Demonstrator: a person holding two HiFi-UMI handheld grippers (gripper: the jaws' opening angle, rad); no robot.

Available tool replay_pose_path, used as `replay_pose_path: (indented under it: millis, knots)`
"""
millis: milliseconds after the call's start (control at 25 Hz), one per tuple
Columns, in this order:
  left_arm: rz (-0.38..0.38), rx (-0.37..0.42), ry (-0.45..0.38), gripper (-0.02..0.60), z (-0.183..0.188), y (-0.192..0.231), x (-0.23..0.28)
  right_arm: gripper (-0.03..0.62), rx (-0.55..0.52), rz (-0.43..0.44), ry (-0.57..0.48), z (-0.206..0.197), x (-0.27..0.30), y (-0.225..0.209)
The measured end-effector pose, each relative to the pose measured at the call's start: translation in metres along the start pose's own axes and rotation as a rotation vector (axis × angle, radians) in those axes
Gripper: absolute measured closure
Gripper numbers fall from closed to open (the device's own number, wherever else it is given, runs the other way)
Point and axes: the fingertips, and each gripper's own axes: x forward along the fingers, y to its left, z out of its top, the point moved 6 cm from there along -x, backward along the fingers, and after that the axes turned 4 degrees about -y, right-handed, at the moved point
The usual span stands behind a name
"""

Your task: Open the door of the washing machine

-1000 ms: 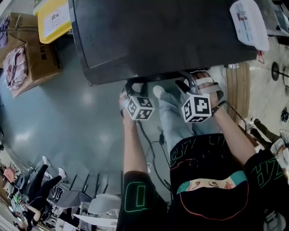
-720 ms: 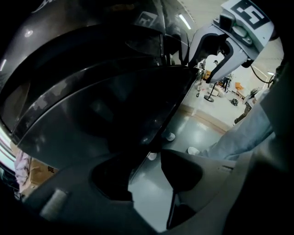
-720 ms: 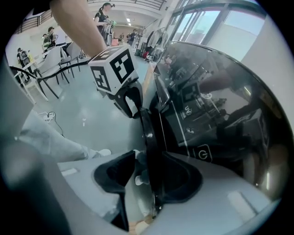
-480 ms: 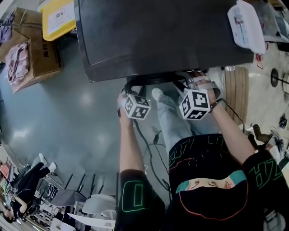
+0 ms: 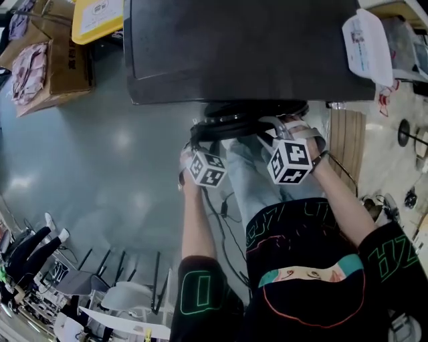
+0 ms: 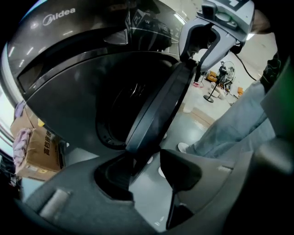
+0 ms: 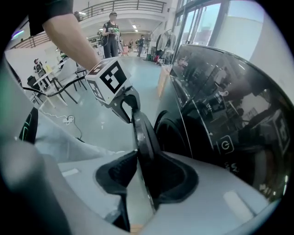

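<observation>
A dark grey washing machine (image 5: 241,47) fills the top of the head view, its round door (image 5: 247,120) swung partly out from the front. In the left gripper view the door (image 6: 156,114) stands ajar before the drum opening (image 6: 115,110). My left gripper (image 6: 144,172) has the door's rim between its jaws; they have just been closing, with floor showing beside the rim. My right gripper (image 7: 144,176) grips the door rim (image 7: 142,137) from the other side, its jaws having just closed in on it. Both the left gripper (image 5: 197,130) and the right gripper (image 5: 271,127) sit at the door.
Cardboard boxes (image 5: 57,60) and a yellow-lidded bin (image 5: 97,17) stand left of the machine. A white container (image 5: 366,40) lies on its top right corner. A wooden stand (image 5: 346,143) is to the right. Cables (image 5: 224,207) run across the floor by the person's legs (image 5: 251,180).
The door has swung out from the machine's front. Both grippers have come back toward the person with its rim, the left one farther.
</observation>
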Motion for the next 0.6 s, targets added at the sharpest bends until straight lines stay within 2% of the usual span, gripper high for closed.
replay_pose_path:
  millis: [280, 480, 600]
  knots:
    - [0.025, -0.126, 0.027, 0.389, -0.019, -0.045, -0.003, 0.45, -0.091, 0.059, -0.048, -0.018, -0.007, 0.027]
    - [0.132, -0.216, 0.037, 0.387, -0.033, -0.074, -0.012, 0.451, -0.222, 0.127, -0.09, -0.019, -0.011, 0.039]
    - [0.167, -0.258, 0.057, 0.386, -0.04, -0.103, -0.014, 0.453, -0.286, 0.169, -0.083, -0.028, -0.017, 0.054]
